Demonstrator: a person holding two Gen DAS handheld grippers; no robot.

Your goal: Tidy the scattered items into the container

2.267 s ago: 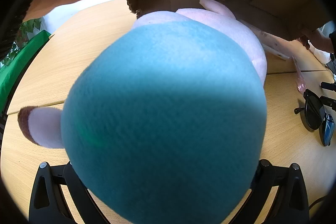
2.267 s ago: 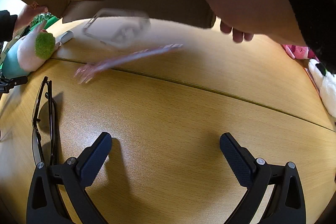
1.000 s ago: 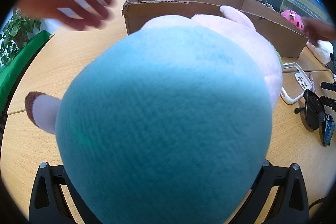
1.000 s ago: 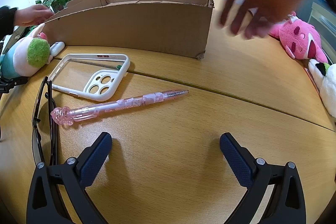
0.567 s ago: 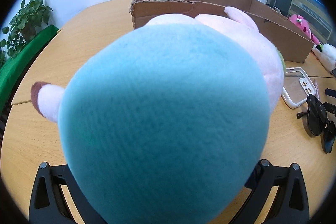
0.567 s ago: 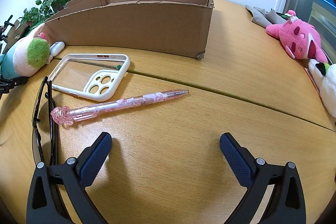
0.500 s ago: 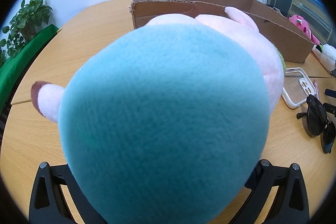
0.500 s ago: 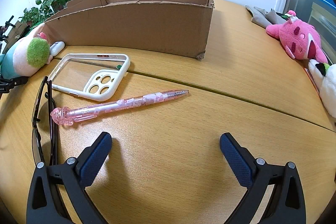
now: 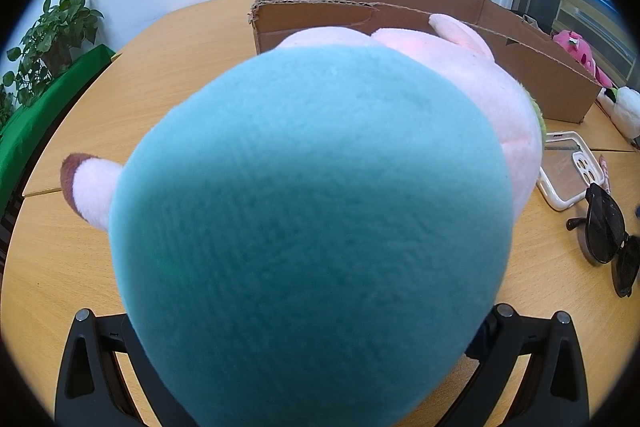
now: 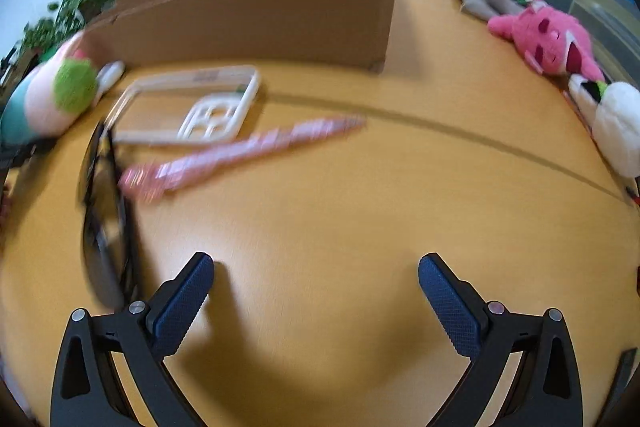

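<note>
Between left tool point(image 9: 316, 367) arms, gripped plush toy point(image 9: 312, 211): light, squashy, hold mid-body; cardboard box point(image 9: 400, 15) at 12 o'clock; right tool point(image 10: 316, 279) open, empty.

Fuzzy teal and pink plush toy point(image 9: 312, 219). Matt brown corrugated cardboard box point(image 10: 256, 23). Smooth wood-grain table point(image 10: 360, 227). Glossy white plastic phone case point(image 10: 192, 107). Glossy black sunglasses point(image 9: 608, 231). Textured blue pads point(image 10: 182, 301) on matt black plastic right gripper point(image 10: 316, 287).
</note>
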